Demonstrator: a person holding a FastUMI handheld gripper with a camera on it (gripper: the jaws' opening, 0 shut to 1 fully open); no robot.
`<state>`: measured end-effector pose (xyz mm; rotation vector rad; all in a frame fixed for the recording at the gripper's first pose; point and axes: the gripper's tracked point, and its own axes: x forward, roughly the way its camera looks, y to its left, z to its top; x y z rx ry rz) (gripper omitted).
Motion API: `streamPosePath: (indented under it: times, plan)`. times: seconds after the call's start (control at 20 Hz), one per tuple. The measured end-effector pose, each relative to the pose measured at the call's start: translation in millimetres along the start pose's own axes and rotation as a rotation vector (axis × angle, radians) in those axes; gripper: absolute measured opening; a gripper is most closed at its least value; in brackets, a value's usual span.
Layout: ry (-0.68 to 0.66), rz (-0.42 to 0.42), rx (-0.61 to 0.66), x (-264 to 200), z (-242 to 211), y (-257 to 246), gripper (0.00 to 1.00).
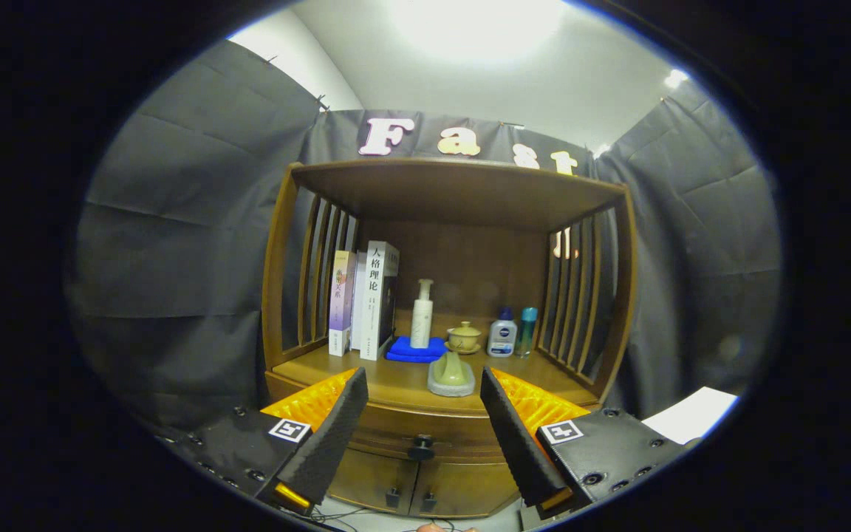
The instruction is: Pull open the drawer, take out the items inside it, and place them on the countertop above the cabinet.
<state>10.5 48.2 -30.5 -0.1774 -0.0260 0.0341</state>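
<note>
Dark cloth walls enclose a wooden cabinet (448, 318) with slatted sides and a roofed shelf.

Bench (388, 380) above the cabinet, contents: books (366, 299) standing together beside the left slats; a pump bottle (422, 314) upright on a folded blue cloth (414, 349); a lidded cup (464, 337); a small white-and-blue bottle (501, 336) just beside a teal tube (527, 330) by the right slats; a greenish piece on a pale dish (451, 377) nearest the front edge.

Drawer (425, 432): shut, front flush with the cabinet, round dark knob (422, 445) at its middle. Contents hidden. Two small doors (425, 488) below.

Gripper (424, 425): fingers spread wide, holding nothing, short of the cabinet with the knob between them.

Stage: cannot tell whether the drawer holds items or the things above came from it.

Risks: the knob is small and round, so an off-centre close could slip off it. Any lifting pass near the front edge could knock the dish off.
</note>
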Motion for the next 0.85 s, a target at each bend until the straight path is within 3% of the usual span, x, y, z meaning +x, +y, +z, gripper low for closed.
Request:
streamPosePath:
  times: [0.35,0.85]
  plan:
    - [0.013,-0.054,0.024,-46.1,-9.7,-31.6,0.97]
    - [0.042,-0.021,0.050,-52.1,-20.6,-23.5,0.98]
